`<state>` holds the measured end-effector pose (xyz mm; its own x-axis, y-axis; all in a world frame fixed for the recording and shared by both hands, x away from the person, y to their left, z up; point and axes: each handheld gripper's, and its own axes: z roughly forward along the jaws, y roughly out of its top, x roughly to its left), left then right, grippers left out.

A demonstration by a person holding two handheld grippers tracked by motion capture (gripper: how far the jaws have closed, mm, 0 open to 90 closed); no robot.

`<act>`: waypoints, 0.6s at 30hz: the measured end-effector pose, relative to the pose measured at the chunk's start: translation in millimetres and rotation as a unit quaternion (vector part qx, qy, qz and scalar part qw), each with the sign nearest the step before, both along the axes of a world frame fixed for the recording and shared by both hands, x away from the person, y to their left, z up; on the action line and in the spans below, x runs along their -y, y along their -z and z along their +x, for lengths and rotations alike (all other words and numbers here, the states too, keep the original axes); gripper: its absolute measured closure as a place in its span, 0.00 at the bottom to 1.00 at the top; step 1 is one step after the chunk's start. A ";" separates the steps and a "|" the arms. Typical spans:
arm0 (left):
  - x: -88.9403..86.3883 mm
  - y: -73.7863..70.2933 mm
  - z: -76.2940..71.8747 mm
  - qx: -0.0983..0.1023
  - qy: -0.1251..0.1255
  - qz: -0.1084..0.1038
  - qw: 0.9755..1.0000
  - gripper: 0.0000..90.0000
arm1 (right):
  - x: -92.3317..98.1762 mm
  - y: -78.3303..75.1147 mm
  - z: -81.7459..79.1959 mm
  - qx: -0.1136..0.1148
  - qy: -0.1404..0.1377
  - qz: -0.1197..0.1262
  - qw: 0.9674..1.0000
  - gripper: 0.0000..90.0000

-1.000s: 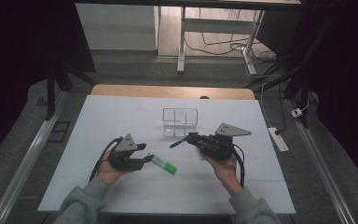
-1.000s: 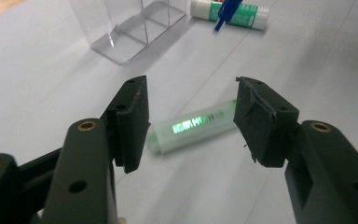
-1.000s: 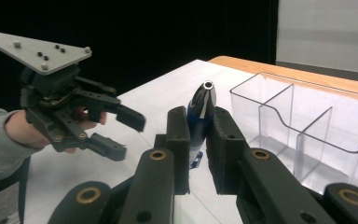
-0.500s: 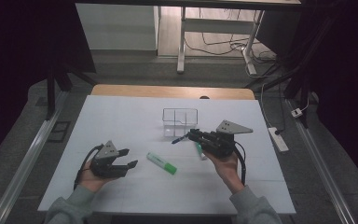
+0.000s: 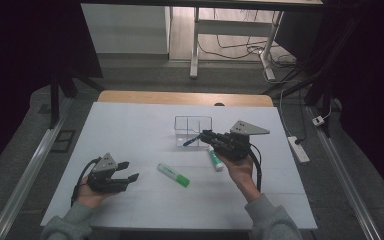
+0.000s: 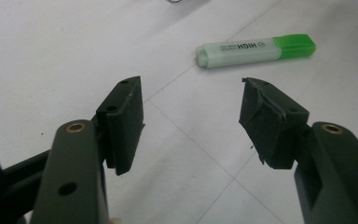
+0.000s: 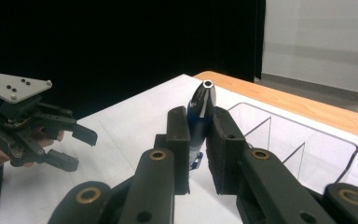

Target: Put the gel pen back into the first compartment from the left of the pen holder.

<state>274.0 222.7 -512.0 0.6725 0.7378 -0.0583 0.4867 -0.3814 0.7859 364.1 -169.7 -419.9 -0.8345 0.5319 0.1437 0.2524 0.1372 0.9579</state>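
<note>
On the white table (image 5: 130, 125) a green highlighter (image 5: 173, 175) lies flat near the middle. My left gripper (image 5: 130, 170) hovers to its left, open and empty. In the left gripper view the highlighter (image 6: 256, 49) lies beyond the spread jaws of that gripper (image 6: 191, 121). My right gripper (image 5: 206, 136) is shut on a blue pen (image 5: 191, 141), just in front of a clear divided box (image 5: 193, 125). In the right gripper view the pen (image 7: 201, 109) stands upright between the jaws of the right gripper (image 7: 200, 119), with the box (image 7: 303, 140) behind it. A second green-capped marker (image 5: 215, 160) lies under the right hand.
The table's far edge is a wooden strip (image 5: 185, 98). A power strip (image 5: 298, 149) lies on the floor to the right. In the right gripper view the left gripper (image 7: 32, 126) shows at far left.
My left gripper has drawn back to the left, away from the green highlighter, which stays on the table. The right gripper has shifted slightly toward the clear box with the pen.
</note>
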 end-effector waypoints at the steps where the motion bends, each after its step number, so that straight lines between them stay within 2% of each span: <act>1: -0.8 0.3 0.1 -0.001 0.000 0.001 1.000 0.44 | -0.7 -1.3 0.6 0.001 -0.001 0.000 1.000 0.88; 11: -3.3 3.1 2.2 -0.008 -0.005 0.000 1.000 0.43 | -0.8 -14.0 6.0 0.010 0.007 0.002 1.000 0.88; 18: -3.4 3.7 3.2 -0.009 -0.006 0.000 1.000 0.42 | -3.1 -21.9 18.9 0.011 0.023 -0.003 1.000 0.88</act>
